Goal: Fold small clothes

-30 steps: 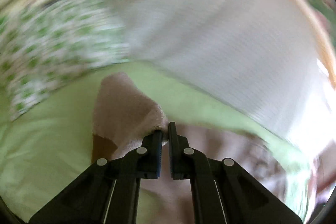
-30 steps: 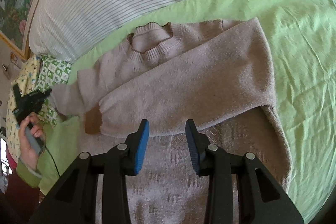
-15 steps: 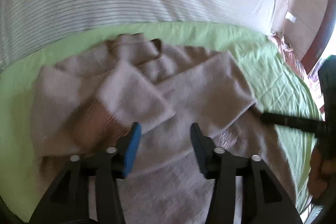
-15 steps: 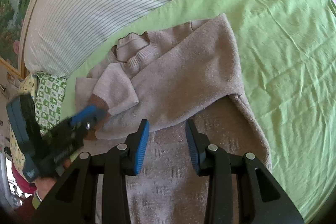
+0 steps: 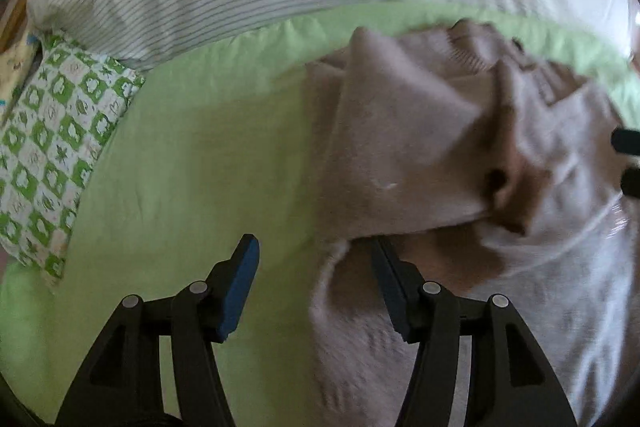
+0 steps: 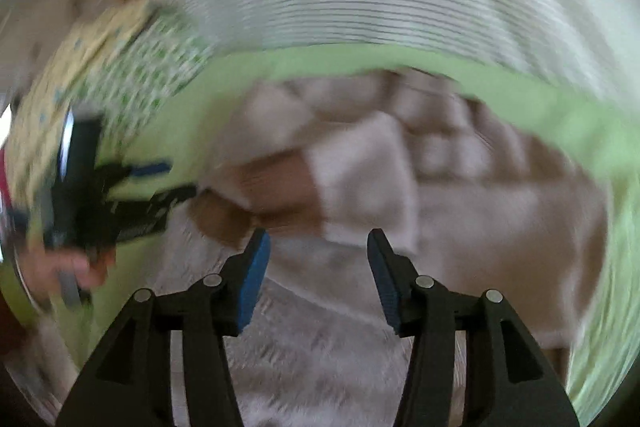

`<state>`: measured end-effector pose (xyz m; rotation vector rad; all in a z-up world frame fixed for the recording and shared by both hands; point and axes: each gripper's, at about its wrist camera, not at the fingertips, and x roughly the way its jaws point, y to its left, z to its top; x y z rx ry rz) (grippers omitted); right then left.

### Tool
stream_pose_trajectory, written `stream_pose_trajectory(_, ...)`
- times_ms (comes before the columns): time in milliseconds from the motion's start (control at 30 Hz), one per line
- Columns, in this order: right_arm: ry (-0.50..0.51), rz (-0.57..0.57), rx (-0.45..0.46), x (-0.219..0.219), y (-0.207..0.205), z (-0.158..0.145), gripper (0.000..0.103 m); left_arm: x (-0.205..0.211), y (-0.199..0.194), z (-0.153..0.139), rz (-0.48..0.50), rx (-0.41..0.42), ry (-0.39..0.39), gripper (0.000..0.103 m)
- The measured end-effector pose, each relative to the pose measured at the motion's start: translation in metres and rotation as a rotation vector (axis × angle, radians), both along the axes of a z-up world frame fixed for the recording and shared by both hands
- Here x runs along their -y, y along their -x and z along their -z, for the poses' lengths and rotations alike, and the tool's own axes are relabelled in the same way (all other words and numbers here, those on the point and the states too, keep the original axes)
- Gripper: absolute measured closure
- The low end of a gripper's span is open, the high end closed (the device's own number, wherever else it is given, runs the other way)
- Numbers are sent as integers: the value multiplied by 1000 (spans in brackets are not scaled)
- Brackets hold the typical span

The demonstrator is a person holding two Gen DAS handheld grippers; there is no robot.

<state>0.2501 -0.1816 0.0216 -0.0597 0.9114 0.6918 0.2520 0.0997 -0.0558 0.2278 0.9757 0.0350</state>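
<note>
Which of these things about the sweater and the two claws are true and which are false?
1. The sweater lies on a green sheet. True.
2. The left claw is pinching a sleeve. False: it is open and grips nothing.
3. The right claw is open. True.
4. The sweater is bright blue. False: it is pinkish beige.
5. A green and white patterned pillow lies beside the sheet. True.
</note>
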Motion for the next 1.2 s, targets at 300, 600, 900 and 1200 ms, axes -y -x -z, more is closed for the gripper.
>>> stream_pose_trajectory(300,384,-235,280,-69,1,51,42,16,-26,28,-53,-19,-78,44)
stream_pose_trajectory(600,-254,275,4,55,-31,-16,99,7,-28,24,-235,15,-28,64)
stream_pose_trajectory(900,-435,776,-253,207,3,44,99,24,-19,26,-238,5,-17,66)
stream_pose_trajectory(1200,-376,742,-192,210,12,30,99,17,-14,21,-286,-9,37,72)
